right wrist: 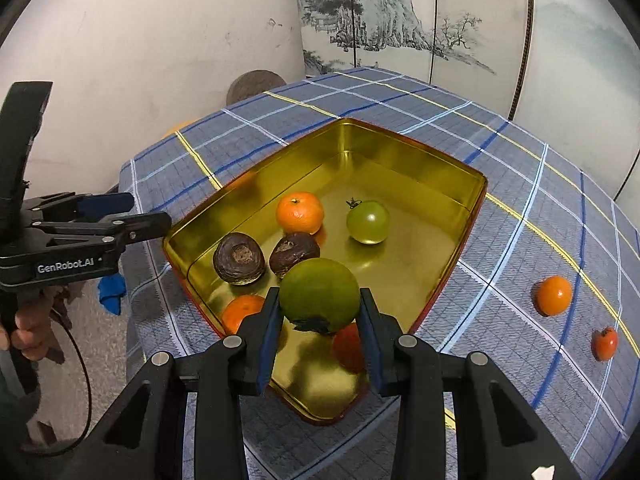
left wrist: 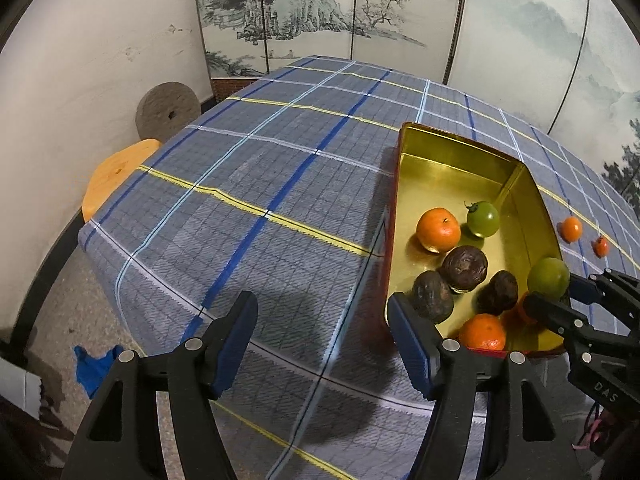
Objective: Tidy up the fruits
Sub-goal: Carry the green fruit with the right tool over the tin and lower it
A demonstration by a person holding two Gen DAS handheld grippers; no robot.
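Note:
A gold tin tray [left wrist: 448,160] [right wrist: 400,168] sits on the checked tablecloth. In it lie mandarins [left wrist: 438,229] [right wrist: 299,213], a green tomato [left wrist: 483,218] [right wrist: 367,222], dark passion fruits [left wrist: 465,267] [right wrist: 239,258] and a red fruit [right wrist: 348,346]. My right gripper [right wrist: 320,320] [left wrist: 550,294] is shut on a large green fruit [right wrist: 319,295] [left wrist: 548,278] and holds it above the tray's near end. My left gripper [left wrist: 322,332] [right wrist: 132,212] is open and empty over the cloth, left of the tray. A mandarin [right wrist: 553,295] [left wrist: 570,228] and a small red persimmon [right wrist: 604,343] [left wrist: 600,246] lie on the cloth right of the tray.
The table [left wrist: 280,168] drops off at its near and left edges. An orange stool [left wrist: 116,172] and a stone wheel [left wrist: 168,110] stand by the left wall. A painted folding screen [left wrist: 360,12] stands behind. Blue cloth [left wrist: 94,364] lies on the floor.

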